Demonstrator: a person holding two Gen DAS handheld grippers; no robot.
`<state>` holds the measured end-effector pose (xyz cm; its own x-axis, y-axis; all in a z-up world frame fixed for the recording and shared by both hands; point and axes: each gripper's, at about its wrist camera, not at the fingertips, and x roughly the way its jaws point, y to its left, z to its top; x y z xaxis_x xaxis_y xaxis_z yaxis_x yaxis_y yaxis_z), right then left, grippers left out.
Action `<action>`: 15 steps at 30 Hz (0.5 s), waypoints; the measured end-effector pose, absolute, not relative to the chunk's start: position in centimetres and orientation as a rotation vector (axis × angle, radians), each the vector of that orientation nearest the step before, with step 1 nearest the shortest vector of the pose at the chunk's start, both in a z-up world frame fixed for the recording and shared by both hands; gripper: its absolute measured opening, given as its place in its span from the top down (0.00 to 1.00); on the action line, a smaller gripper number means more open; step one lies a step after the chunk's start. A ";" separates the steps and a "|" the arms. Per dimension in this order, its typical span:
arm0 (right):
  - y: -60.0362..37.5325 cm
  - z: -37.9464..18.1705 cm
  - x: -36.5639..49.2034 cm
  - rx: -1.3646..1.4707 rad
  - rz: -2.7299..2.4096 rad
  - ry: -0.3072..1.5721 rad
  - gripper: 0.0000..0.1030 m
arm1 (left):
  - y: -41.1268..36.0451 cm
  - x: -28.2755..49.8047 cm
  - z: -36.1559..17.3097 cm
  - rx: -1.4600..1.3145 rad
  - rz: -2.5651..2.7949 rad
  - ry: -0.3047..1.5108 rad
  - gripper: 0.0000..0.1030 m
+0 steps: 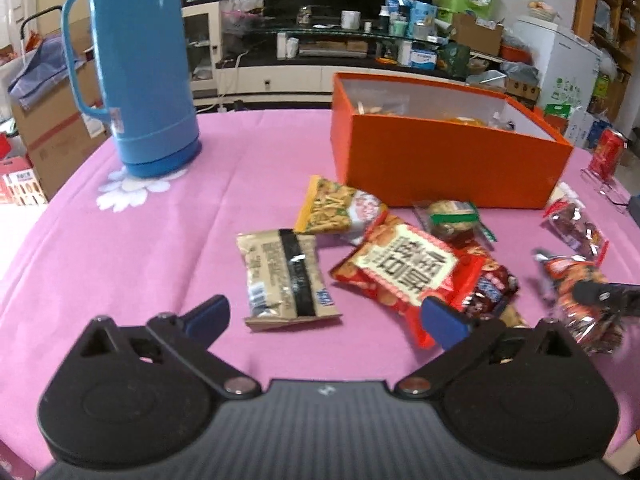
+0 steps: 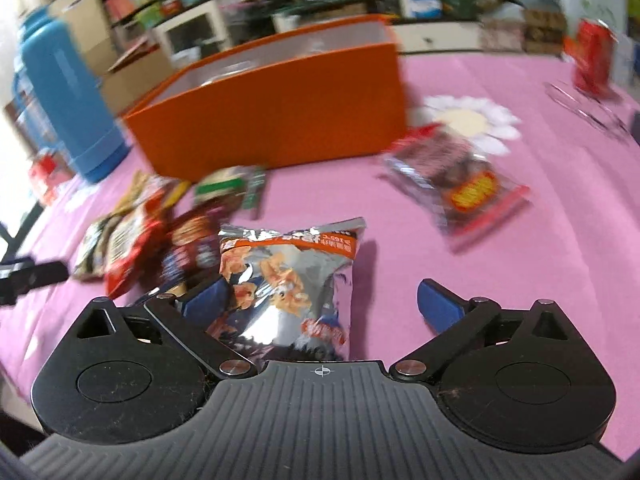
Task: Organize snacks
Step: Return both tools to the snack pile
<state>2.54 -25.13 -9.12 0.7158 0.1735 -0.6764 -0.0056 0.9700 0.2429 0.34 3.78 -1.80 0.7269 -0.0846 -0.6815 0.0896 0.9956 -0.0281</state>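
From the left wrist camera we see a blue thermos jug (image 1: 140,68) standing at the far left of the pink tablecloth (image 1: 140,248), over a white flower print. Our left gripper (image 1: 324,316) has its jaws spread wide with nothing between them. Ahead lie a beige packet with a black band (image 1: 282,278), a yellow packet of stick snacks (image 1: 334,208) and a red packet with large Chinese characters (image 1: 404,266); we cannot read the smaller print. Behind them sits the open orange box (image 1: 440,160) with some snacks inside. A red can (image 1: 608,152) stands far right.

Our right gripper (image 2: 324,304) is also spread; the silver and orange packet (image 2: 288,284) lies between its jaws, brushing the left finger (image 2: 210,296), clear of the right one.
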 end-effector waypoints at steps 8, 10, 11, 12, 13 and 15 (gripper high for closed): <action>-27.0 -7.3 1.9 0.262 0.068 0.695 0.11 | 3.4 3.4 -1.8 -0.215 -0.193 0.806 0.02; -27.5 -6.5 1.4 0.279 0.068 0.652 0.11 | 2.2 4.9 -2.0 -0.297 -0.206 0.849 0.02; -27.8 -6.2 1.3 0.298 0.070 0.636 0.11 | 1.6 5.8 -2.4 -0.317 -0.190 0.877 0.02; -28.3 -6.1 1.2 0.323 0.079 0.625 0.11 | 1.0 6.4 -2.7 -0.324 -0.168 0.900 0.02; -28.8 -6.0 1.1 0.353 0.085 0.619 0.11 | 0.6 7.1 -3.0 -0.329 -0.138 0.922 0.02; -29.6 -6.1 1.1 0.405 0.098 0.621 0.10 | -0.1 8.3 -3.4 -0.338 -0.086 0.942 0.02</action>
